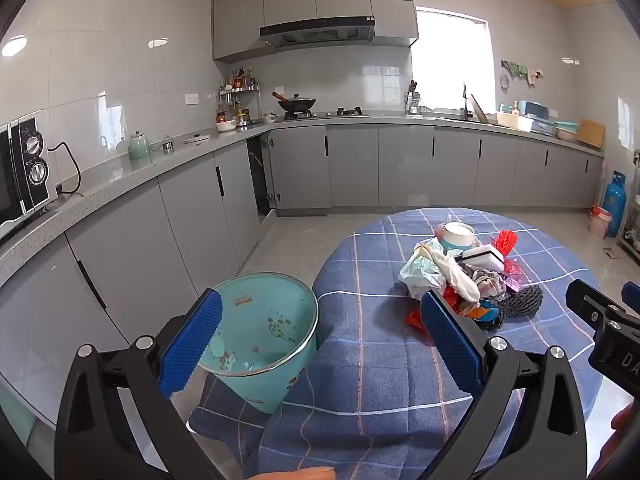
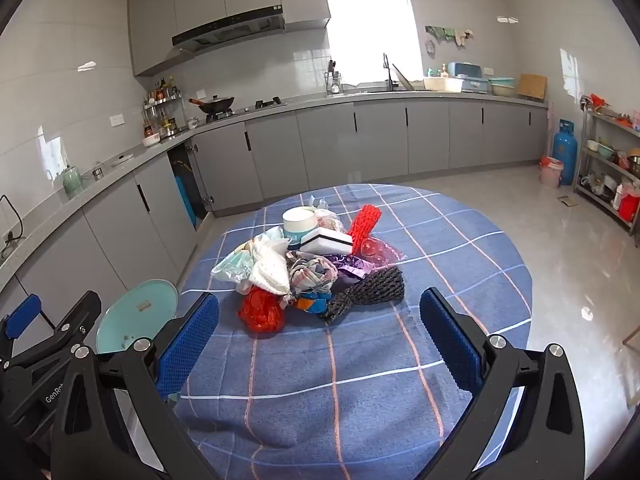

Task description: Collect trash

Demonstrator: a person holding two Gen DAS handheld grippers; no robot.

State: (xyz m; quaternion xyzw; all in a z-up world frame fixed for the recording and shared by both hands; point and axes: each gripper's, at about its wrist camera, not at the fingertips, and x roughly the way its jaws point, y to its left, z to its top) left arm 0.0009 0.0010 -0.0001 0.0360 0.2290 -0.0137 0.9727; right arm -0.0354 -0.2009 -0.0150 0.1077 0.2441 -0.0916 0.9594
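A pile of trash (image 2: 308, 264) lies in the middle of the round table with a blue checked cloth (image 2: 340, 380). It holds a paper cup (image 2: 298, 220), a white sponge (image 2: 326, 242), red netting (image 2: 364, 224), a red plastic bag (image 2: 262, 312) and black mesh (image 2: 368, 292). A teal waste bin (image 1: 264, 332) stands on the floor at the table's left edge. My left gripper (image 1: 320, 320) hovers open over the near edge, between bin and trash pile (image 1: 460, 276). Facing the pile, my right gripper (image 2: 320, 320) is open and holds nothing.
Grey cabinets and a counter run along the left and back walls, with a microwave (image 1: 20, 176) at the near left. One cabinet door (image 2: 188, 184) stands open. A blue gas cylinder (image 2: 565, 152), a pink bin (image 2: 551, 170) and a metal shelf (image 2: 612, 168) stand at the right.
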